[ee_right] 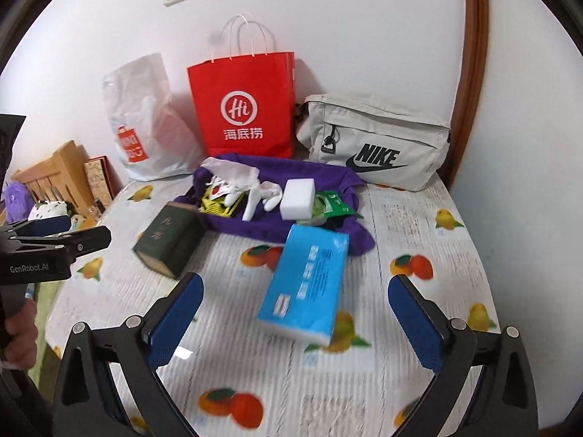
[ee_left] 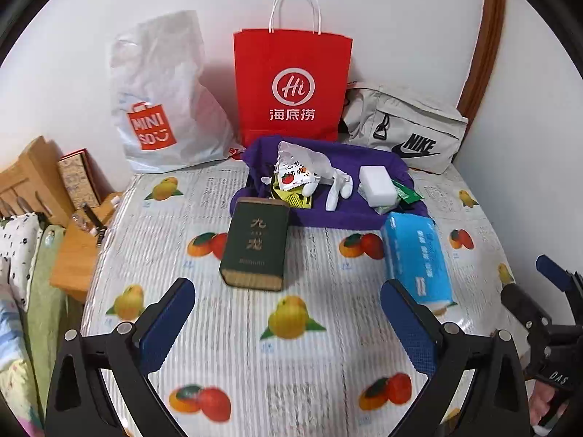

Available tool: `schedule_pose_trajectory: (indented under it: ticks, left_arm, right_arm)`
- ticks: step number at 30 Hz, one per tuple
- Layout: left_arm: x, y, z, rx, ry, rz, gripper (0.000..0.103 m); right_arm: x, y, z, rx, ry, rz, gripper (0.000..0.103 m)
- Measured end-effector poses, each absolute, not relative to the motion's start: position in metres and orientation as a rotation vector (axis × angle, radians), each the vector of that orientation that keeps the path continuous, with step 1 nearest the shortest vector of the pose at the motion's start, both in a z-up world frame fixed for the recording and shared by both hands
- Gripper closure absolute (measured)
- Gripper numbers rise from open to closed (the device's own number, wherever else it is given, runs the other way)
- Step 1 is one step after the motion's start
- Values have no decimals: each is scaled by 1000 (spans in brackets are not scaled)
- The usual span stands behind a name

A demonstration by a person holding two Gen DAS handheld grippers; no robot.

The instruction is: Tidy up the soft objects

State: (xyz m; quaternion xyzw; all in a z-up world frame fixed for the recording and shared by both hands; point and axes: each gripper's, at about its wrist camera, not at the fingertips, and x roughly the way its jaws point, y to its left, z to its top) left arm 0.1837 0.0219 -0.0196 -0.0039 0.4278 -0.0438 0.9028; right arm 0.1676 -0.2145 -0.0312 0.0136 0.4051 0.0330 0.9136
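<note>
A purple cloth (ee_left: 379, 162) (ee_right: 320, 174) lies bunched at the back of the table. On it are a white glove (ee_left: 337, 185) (ee_right: 260, 196), a white sponge block (ee_left: 377, 182) (ee_right: 297, 196), a snack packet (ee_left: 293, 176) and a green packet (ee_right: 331, 205). A blue tissue pack (ee_left: 419, 255) (ee_right: 306, 284) lies on the table in front of the cloth. My left gripper (ee_left: 288, 291) is open and empty above the table. My right gripper (ee_right: 296, 284) is also open, with the tissue pack ahead of its fingers and untouched.
A dark green box (ee_left: 255, 247) (ee_right: 171, 240) lies left of the tissue pack. Against the wall stand a white plastic bag (ee_left: 160, 98), a red paper bag (ee_left: 291, 83) and a grey Nike bag (ee_left: 408, 127). Wooden furniture (ee_left: 32, 178) and bedding sit off the table's left edge.
</note>
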Motion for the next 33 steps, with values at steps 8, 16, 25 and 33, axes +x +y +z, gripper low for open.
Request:
schedule_pose_trajectory:
  ticks: [8,16,25,33]
  left_arm:
    - [125,21,-10,19,829,-26,0]
    - [86,14,-12,35,788,-24,0]
    - [68,12,-14,45,777,-8,0]
    - [60,11,-9,61,761,-13,0]
  right_arm:
    - [108,-215,-27,89,832,60,3]
    - [73,-219,-29,94,820,47,3]
    - [53,-222,-33,99,814,40,3]
    - [49,-223,-29,93,805,25,3]
